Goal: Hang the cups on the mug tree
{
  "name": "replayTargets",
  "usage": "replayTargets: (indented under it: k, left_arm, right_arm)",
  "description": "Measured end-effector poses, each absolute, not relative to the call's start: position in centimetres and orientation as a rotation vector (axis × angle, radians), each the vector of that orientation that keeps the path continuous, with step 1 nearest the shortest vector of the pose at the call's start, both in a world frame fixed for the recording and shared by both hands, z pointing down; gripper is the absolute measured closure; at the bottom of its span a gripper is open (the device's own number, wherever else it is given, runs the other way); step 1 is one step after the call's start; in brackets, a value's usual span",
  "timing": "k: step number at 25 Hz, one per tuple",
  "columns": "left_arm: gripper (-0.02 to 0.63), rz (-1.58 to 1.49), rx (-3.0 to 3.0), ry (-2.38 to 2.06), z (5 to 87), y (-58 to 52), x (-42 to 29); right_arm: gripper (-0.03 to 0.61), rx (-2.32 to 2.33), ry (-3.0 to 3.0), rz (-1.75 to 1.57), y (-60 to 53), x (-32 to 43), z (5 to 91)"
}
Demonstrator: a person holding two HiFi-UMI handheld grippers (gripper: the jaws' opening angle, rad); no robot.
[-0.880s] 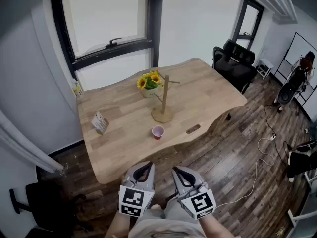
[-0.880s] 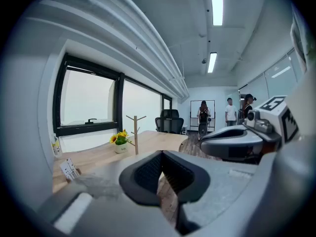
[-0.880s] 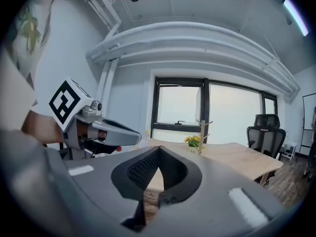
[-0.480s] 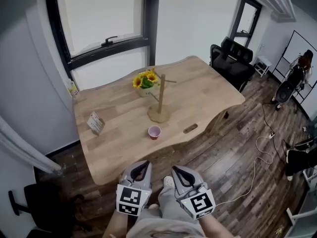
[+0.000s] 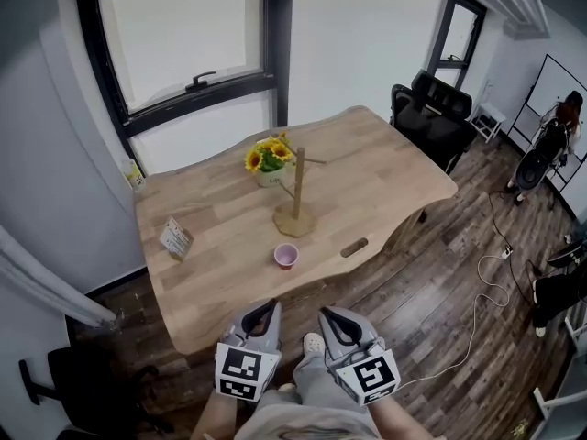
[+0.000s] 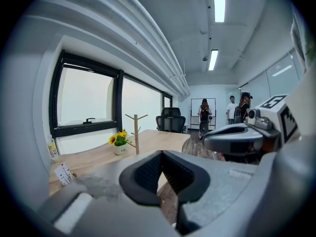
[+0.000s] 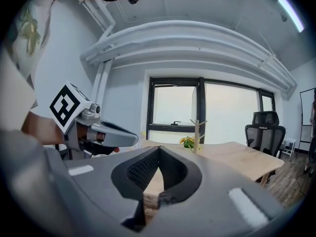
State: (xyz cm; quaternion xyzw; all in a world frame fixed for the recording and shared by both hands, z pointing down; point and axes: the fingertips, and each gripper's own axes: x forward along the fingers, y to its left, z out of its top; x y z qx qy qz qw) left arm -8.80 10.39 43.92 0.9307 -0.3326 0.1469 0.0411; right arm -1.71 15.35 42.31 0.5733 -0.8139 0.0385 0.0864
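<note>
Wooden table (image 5: 211,273) | sunflowers (image 5: 266,159) beside mug tree (image 5: 296,191) | pink cup (image 5: 286,256) nearer | card (image 5: 176,238) left

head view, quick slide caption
Left gripper and right gripper, both shut and empty, before a wooden table with pink cup, bare mug tree and sunflowers.

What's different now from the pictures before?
Almost nothing. Only the view shifted a little. Nothing was picked up: the left gripper and right gripper stay shut and empty, short of the table, and the pink cup stays on it beside the mug tree.
</note>
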Motion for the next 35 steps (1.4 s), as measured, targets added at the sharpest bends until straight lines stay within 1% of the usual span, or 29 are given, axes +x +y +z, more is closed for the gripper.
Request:
replayTargets:
  k: [13, 14, 20, 23, 28, 35]
  left_arm:
    - [0.614, 0.485, 2.796, -1.093, 44.6, 5.4, -8.6]
    - [0.614, 0.489, 2.789, -1.100, 44.8, 4.9, -8.6]
    - [0.614, 0.517, 2.743, -1.139, 45.6, 2.1, -8.6]
    - [0.614, 0.532, 2.718, -1.159, 46.2, 1.0, -8.6]
    - [0.614, 0.553, 2.680, -1.185, 47.0, -0.9, -8.5]
    - [0.614, 0.575, 2.627, -1.226, 47.9, -3.3, -8.8]
  right_arm:
    - [0.578, 1.571, -2.463, 0.083, 10.2, -1.3, 42.8]
    - [0.573, 1.550, -2.463, 0.085, 9.7, -1.3, 43.1]
    - [0.489, 1.408, -2.483, 0.098, 6.3, -1.5, 44.8]
    - [0.463, 1.348, -2.477, 0.084, 4.9, -1.5, 45.7]
    - [0.449, 1.272, -2.452, 0.061, 2.6, -1.3, 47.3]
    - [0.449, 1.215, -2.452, 0.077, -0.3, -1.1, 49.1]
